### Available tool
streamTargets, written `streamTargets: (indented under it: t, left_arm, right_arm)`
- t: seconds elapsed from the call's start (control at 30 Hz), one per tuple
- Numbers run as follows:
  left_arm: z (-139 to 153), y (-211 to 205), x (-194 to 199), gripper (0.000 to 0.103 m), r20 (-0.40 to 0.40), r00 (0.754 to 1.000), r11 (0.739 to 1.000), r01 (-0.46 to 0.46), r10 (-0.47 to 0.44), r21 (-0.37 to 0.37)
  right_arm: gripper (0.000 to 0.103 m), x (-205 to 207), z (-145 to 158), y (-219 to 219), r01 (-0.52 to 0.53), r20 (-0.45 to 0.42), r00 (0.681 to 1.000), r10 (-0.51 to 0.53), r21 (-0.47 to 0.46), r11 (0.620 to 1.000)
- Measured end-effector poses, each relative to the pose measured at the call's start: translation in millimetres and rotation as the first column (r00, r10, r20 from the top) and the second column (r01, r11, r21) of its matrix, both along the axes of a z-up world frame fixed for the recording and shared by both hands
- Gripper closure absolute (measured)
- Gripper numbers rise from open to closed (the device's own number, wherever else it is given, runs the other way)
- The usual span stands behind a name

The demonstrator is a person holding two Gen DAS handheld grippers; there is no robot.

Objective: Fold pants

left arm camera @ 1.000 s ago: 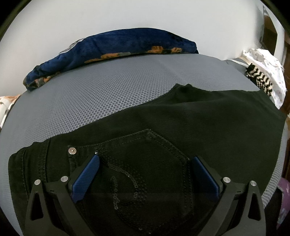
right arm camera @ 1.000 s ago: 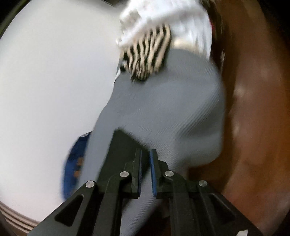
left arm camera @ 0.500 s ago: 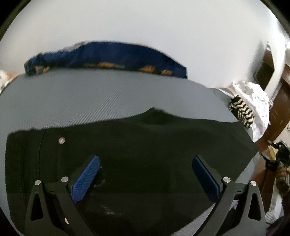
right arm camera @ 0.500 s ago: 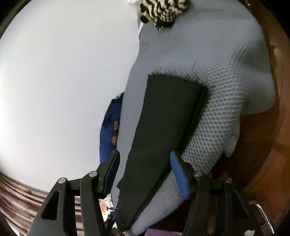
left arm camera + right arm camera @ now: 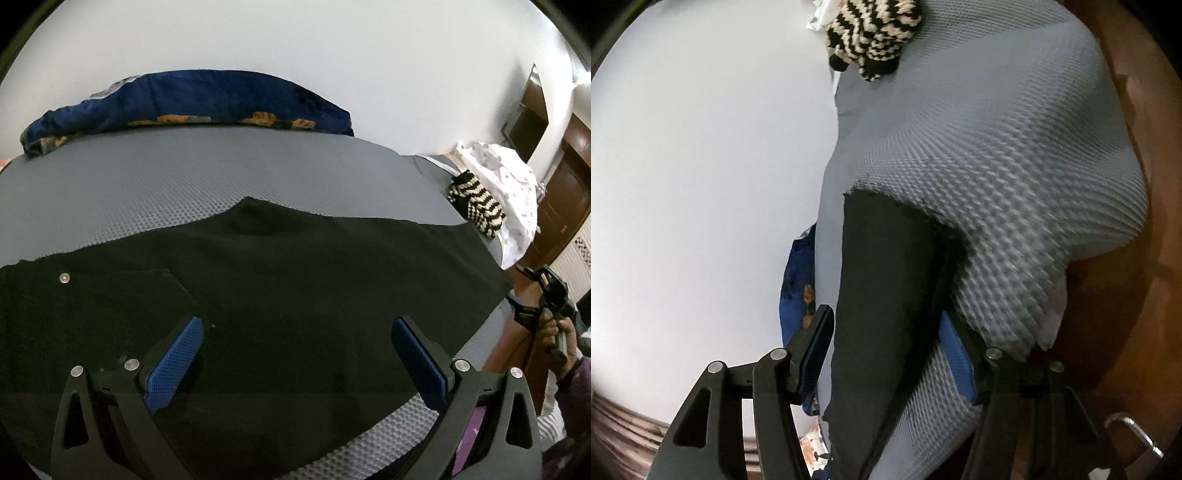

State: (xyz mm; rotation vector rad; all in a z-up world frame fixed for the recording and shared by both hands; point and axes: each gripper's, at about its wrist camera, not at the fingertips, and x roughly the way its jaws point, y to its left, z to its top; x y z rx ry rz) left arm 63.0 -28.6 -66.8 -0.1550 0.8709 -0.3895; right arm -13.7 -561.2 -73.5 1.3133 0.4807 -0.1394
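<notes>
Across the grey mesh-covered bed (image 5: 221, 177) the black pants (image 5: 295, 288) lie spread flat, folded lengthwise, with the back pocket and a metal rivet (image 5: 65, 277) toward the left of the left wrist view and the leg ends toward the right edge of the bed. Left tongs (image 5: 295, 354) hang over the pants with their blue pads spread wide, pinching nothing. Right tongs (image 5: 886, 354) point along the pant leg (image 5: 882, 295) from its hem end; their pads stand apart on either side of the cloth without pressing on it. A dark blue blanket (image 5: 192, 99) with orange print lies along the far edge by the white wall. A black-and-cream striped knit (image 5: 474, 206) and white cloth (image 5: 506, 177) sit at the bed's right corner.
</notes>
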Motion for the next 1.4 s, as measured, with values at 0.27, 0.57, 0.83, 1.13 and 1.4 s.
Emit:
streamTargets:
  t: [0.27,0.57,0.83,1.13,1.4]
  left_arm:
    - [-4,-8,3,0.002,-0.045,0.999,1.000,0.002,-0.002,-0.006]
    - [-2,-6,-1,0.002,-0.047,0.999,1.000,0.000,0.000,-0.008]
    - [12,17,-14,0.002,-0.004,0.999,0.999,-0.040,0.040,-0.026]
    - [30,77,-41,0.002,0.045,0.988,0.989,-0.146,0.147,-0.024]
    - [30,120,-62,0.002,0.040,0.972,0.972,-0.228,0.230,-0.051]
  right_arm:
    - [0.039,18,18,16,-0.063,-0.046,0.997,0.055,-0.171,0.983]
    - [0.072,38,14,13,-0.081,-0.156,0.987,0.046,-0.226,0.971]
    - [0.095,50,37,29,-0.132,-0.208,0.976,0.063,-0.339,0.931]
    - [0.095,97,119,150,-0.316,-0.155,0.947,0.280,-0.598,0.736]
    - [0.095,146,98,305,-0.503,-0.161,0.829,0.536,-0.634,0.588]
